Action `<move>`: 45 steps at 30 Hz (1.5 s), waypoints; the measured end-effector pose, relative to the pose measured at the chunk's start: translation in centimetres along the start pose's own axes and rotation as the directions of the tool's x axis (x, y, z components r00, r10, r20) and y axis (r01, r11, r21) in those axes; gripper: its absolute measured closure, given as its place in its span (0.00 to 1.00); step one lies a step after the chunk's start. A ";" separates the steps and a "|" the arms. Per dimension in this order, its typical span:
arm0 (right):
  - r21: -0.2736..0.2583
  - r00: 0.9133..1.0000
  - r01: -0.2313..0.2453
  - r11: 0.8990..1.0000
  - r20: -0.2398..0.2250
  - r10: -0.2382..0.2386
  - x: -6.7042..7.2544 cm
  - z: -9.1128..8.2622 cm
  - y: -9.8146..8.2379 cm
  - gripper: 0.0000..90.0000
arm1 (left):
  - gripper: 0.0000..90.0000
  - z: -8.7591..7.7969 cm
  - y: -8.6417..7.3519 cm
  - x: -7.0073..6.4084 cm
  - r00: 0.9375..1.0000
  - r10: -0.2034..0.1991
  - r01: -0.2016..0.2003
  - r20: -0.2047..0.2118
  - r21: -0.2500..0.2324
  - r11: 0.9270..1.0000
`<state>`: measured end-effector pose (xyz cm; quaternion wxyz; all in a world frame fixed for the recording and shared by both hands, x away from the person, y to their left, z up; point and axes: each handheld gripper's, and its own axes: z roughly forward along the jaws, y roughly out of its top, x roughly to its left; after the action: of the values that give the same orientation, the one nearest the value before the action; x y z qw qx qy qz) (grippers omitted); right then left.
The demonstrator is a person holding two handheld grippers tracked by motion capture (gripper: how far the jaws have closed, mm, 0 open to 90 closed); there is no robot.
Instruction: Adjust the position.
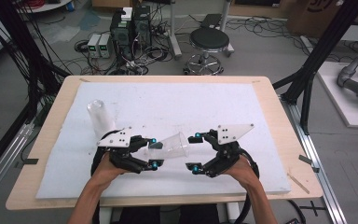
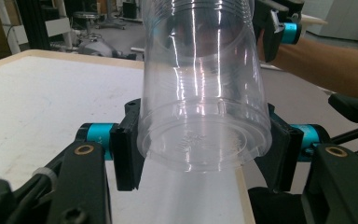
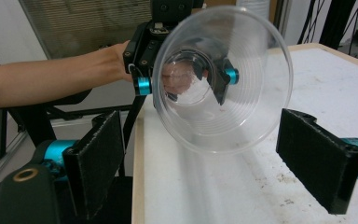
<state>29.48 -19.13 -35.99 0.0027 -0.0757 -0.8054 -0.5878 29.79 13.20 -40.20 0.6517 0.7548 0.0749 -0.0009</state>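
Note:
A clear plastic cup (image 1: 172,146) is held sideways above the white mat, its base clamped in my left gripper (image 1: 154,152) and its mouth facing right. In the left gripper view the cup (image 2: 205,93) fills the centre, both pads pressed on its base, and my left gripper (image 2: 205,158) is shut on it. My right gripper (image 1: 195,152) stands open just right of the cup's rim. The right gripper view looks into the cup's mouth (image 3: 221,79), which sits between and beyond the wide-apart pads (image 3: 98,158) of my right gripper (image 3: 209,163). A second clear cup (image 1: 99,119), upside down, rests on the mat at back left.
The white mat (image 1: 191,102) covers a wooden table (image 1: 279,121). A black stool (image 1: 208,42), computer boxes (image 1: 130,30) and cables lie on the floor beyond the far edge. Black frame posts (image 1: 307,79) stand at the right.

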 end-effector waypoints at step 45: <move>-0.049 0.998 -0.042 0.998 -0.052 0.040 -0.4 2.6 -1.0 0.17 | 0.46 0.8 0.8 -0.7 0.999 0.040 -0.039 0.032 -0.029 0.999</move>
<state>29.96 -17.05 -37.77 0.0337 -0.0771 -0.7885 -0.6092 29.29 12.20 -39.47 0.6634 0.7467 0.0494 0.0007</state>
